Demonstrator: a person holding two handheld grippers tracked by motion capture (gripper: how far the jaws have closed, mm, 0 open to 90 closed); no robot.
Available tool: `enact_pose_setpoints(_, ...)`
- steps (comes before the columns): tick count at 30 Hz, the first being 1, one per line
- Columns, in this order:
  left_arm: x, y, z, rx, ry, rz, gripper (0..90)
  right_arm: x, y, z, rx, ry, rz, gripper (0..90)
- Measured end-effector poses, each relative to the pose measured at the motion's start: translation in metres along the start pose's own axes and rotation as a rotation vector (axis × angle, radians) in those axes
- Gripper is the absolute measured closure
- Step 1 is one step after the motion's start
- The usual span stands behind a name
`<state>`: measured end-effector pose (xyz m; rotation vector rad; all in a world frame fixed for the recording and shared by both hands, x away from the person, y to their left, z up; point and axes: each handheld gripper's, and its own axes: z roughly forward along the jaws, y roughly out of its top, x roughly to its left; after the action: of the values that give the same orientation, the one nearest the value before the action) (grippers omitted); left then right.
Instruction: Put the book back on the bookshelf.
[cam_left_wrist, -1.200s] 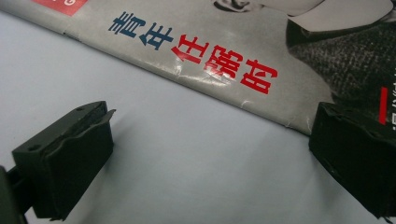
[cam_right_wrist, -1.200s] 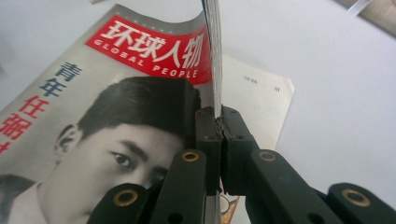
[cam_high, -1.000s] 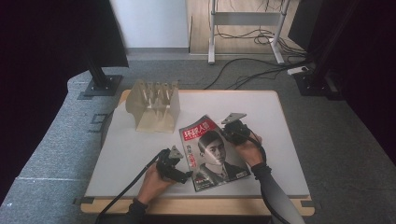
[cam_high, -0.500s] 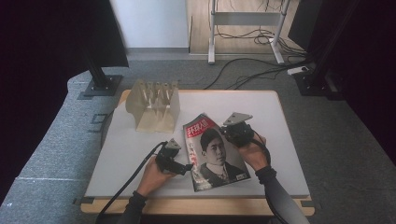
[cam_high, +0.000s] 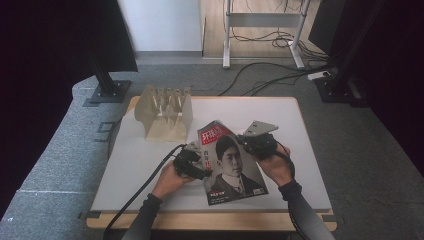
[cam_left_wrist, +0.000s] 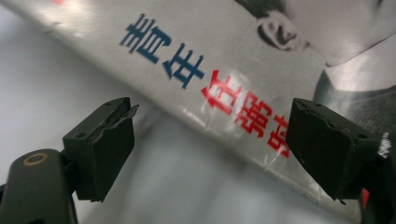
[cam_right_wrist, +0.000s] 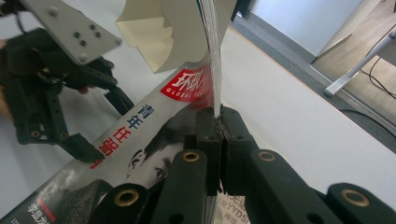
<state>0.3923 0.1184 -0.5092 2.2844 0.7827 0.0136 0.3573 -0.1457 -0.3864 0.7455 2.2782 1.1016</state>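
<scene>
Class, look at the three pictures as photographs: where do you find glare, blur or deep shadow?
Left gripper view: shiny white glare patches on the magazine cover, with the table soft and out of focus behind. Right gripper view: the near jaws gripping the magazine edge are sharp, while the floor beyond is softer. High view: the table is evenly lit, while both sides of the room sink into darkness.

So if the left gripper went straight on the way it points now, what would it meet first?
Probably the magazine: its near edge crosses just ahead of the left gripper, whose open fingers have just been closing with nothing pressed between them. Depth is hard to judge.
</scene>
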Motion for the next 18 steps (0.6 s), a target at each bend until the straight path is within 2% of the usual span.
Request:
enact_pose_setpoints(3, 0.003, 0.003, 0.004, 0.004, -0.064, 0.000, 18.0, 0.000, 0.000, -0.002, -0.009, 0.008, -0.002, 87.2)
enact_pose_setpoints(6, 0.004, 0.007, 0.006, -0.003, -0.091, -0.009, 19.4, 0.001, 0.000, -0.004, -0.017, 0.018, -0.002, 87.3)
enact_pose_setpoints(11, 0.002, 0.014, 0.002, -0.017, -0.051, 0.010, 25.8, -0.001, 0.001, -0.007, -0.040, 0.039, 0.000, 87.3)
enact_pose_setpoints(13, -0.001, 0.020, 0.000, -0.016, -0.028, 0.025, 27.4, -0.001, 0.003, -0.009, -0.057, 0.063, 0.011, 87.3)
enact_pose_setpoints(18, -0.004, 0.030, -0.005, -0.024, 0.011, 0.041, 31.8, 0.002, 0.008, -0.013, -0.069, 0.061, -0.009, 87.2)
